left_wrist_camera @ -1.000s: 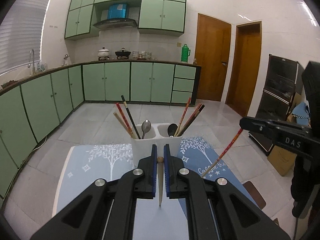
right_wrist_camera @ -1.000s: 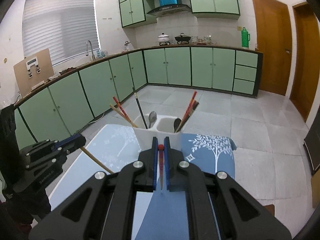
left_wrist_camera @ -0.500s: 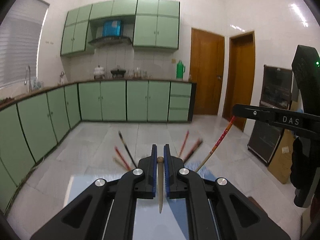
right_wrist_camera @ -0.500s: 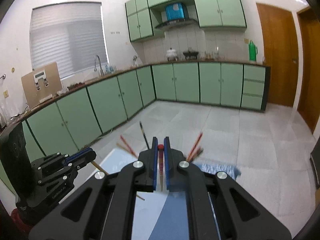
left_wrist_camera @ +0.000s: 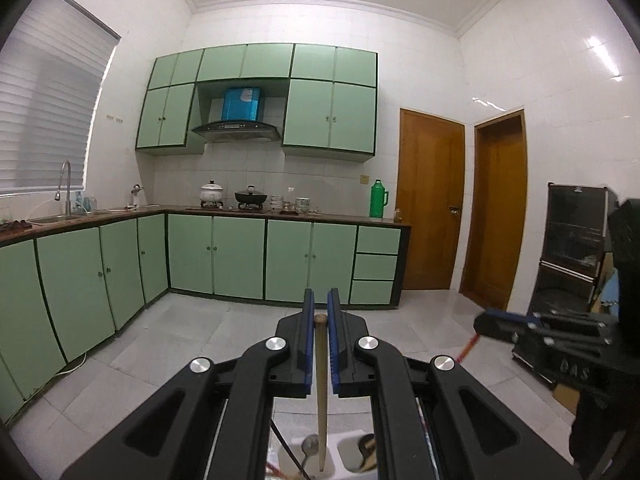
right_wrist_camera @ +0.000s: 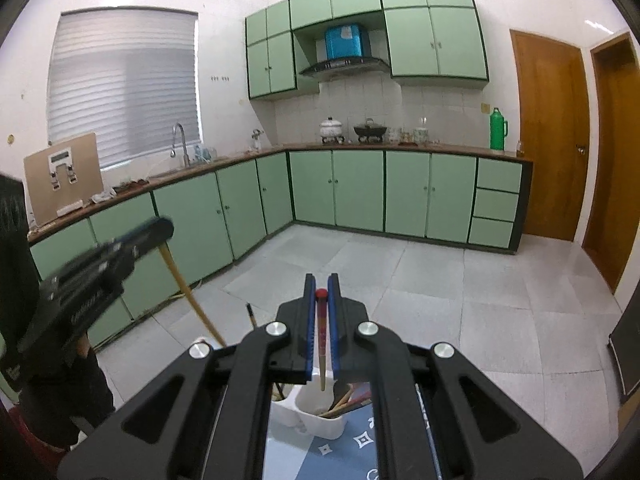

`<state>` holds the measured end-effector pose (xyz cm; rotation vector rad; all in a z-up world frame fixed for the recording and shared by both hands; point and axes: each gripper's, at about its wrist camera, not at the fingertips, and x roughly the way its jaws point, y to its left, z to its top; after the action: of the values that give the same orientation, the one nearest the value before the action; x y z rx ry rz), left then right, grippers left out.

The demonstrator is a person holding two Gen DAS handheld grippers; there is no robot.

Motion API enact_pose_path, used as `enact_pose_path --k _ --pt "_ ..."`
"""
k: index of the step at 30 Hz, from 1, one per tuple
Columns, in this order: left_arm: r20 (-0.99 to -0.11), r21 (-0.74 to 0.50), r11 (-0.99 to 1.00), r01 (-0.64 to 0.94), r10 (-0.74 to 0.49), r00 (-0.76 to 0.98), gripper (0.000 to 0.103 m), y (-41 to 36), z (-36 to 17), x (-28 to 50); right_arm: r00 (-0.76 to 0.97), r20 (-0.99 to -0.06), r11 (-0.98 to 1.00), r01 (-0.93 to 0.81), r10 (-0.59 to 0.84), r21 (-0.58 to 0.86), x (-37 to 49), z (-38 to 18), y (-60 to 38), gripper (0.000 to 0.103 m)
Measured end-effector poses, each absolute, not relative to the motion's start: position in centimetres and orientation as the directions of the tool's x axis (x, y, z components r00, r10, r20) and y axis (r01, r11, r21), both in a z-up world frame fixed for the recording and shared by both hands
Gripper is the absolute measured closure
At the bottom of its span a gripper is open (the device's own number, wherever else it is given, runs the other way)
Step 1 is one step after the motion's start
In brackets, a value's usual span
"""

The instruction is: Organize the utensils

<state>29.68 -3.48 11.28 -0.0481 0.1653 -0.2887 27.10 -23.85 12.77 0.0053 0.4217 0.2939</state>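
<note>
My left gripper [left_wrist_camera: 319, 308] is shut on a plain wooden chopstick [left_wrist_camera: 320, 380] that hangs point down, its tip over the left compartment of the white two-part utensil holder [left_wrist_camera: 334, 456]. A metal spoon [left_wrist_camera: 308, 446] stands in that compartment. My right gripper [right_wrist_camera: 321, 292] is shut on a red-topped chopstick [right_wrist_camera: 322, 344], its tip above the holder [right_wrist_camera: 324, 426], over the right compartment. Each gripper shows in the other's view: the right gripper [left_wrist_camera: 482, 325] with its red chopstick [left_wrist_camera: 466, 350], and the left gripper [right_wrist_camera: 165, 227] with its wooden chopstick [right_wrist_camera: 188, 292].
The holder stands on a blue patterned tablecloth [right_wrist_camera: 320, 456] and holds several more chopsticks and a dark spoon [left_wrist_camera: 366, 442]. A person's dark sleeve [right_wrist_camera: 60, 392] is at the lower left. Green cabinets [left_wrist_camera: 236, 256], two wooden doors and a black cabinet [left_wrist_camera: 572, 248] line the room.
Both grippers have risen and tipped upward, each still holding its chopstick. The holder has slid from mid-frame to the bottom edge, and the table has nearly left both views.
</note>
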Motion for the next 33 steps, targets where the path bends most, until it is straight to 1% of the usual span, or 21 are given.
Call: enact_pose_path --k 2,10,12,17,19,20,21,22,23,24,25,27,28,30,31,33 --pt "-0.177 -0.068 0.959 0.275 -0.283 0.943 0.097 -3.8 9.8 31.1 0.862 -0.421 0.958 -0.277 0.281 0.072 28.0 11.6 -23.7 0.098" --pt "-0.324 -0.099 0.954 0.284 -0.301 0.897 0.096 -3.8 4.2 34.1 0.822 -0.493 0.956 -0.282 0.284 0.081 30.2 7.9 -22.4 0.097" --pt "-0.335 -0.095 0.953 0.287 -0.302 0.892 0.093 -3.6 3.7 33.8 0.819 -0.499 0.957 -0.280 0.282 0.081 30.2 7.3 -22.3 0.094" --pt "-0.322 -0.079 0.955 0.287 -0.296 0.899 0.081 -3.1 4.6 32.3 0.829 -0.491 0.963 -0.253 0.268 0.098 29.4 7.3 -23.0 0.093" --pt "-0.309 -0.072 0.957 0.280 -0.288 0.906 0.072 -2.7 5.2 31.0 0.841 -0.475 0.966 -0.239 0.258 0.103 28.5 7.6 -23.8 0.083" --pt "-0.305 -0.069 0.958 0.278 -0.286 0.908 0.069 -2.7 5.3 30.4 0.851 -0.465 0.970 -0.224 0.243 0.098 27.9 7.8 -24.2 0.076" --pt "-0.299 -0.065 0.958 0.279 -0.285 0.910 0.062 -2.6 5.6 29.5 0.859 -0.457 0.973 -0.212 0.230 0.092 27.2 8.0 -24.5 0.070" --pt "-0.297 -0.062 0.959 0.278 -0.283 0.912 0.055 -2.5 5.7 28.7 0.866 -0.452 0.976 -0.199 0.215 0.084 26.5 8.1 -24.9 0.067" --pt "-0.294 -0.060 0.959 0.276 -0.281 0.914 0.051 -2.4 5.8 27.9 0.870 -0.447 0.978 -0.191 0.206 0.080 25.8 8.2 -25.2 0.065" --pt "-0.289 -0.059 0.961 0.272 -0.277 0.917 0.043 -2.1 5.8 26.7 0.872 -0.446 0.979 -0.185 0.201 0.080 25.2 8.1 -25.6 0.061" --pt "-0.285 -0.061 0.961 0.269 -0.275 0.918 0.038 -1.9 5.8 25.9 0.873 -0.445 0.980 -0.181 0.197 0.079 24.7 8.0 -26.0 0.058" --pt "-0.281 -0.067 0.962 0.266 -0.274 0.920 0.033 -1.5 5.7 24.5 0.877 -0.442 0.983 -0.168 0.186 0.080 22.9 7.6 -26.7 0.047" --pt "-0.284 -0.068 0.963 0.261 -0.270 0.920 0.030 -1.2 5.6 23.7 0.877 -0.444 0.983 -0.165 0.183 0.079 22.0 7.3 -26.9 0.045" --pt "-0.299 -0.069 0.965 0.253 -0.262 0.918 0.025 -0.9 5.3 22.6 0.876 -0.447 0.984 -0.161 0.180 0.081 20.3 6.7 -27.2 0.033" --pt "-0.307 -0.072 0.966 0.248 -0.258 0.916 0.022 -0.7 5.0 21.9 0.876 -0.448 0.984 -0.159 0.179 0.083 19.4 6.4 -27.3 0.030" --pt "-0.328 -0.073 0.968 0.239 -0.250 0.911 0.016 -0.5 4.5 20.8 0.876 -0.446 0.984 -0.158 0.180 0.086 18.0 6.0 -27.3 0.017"
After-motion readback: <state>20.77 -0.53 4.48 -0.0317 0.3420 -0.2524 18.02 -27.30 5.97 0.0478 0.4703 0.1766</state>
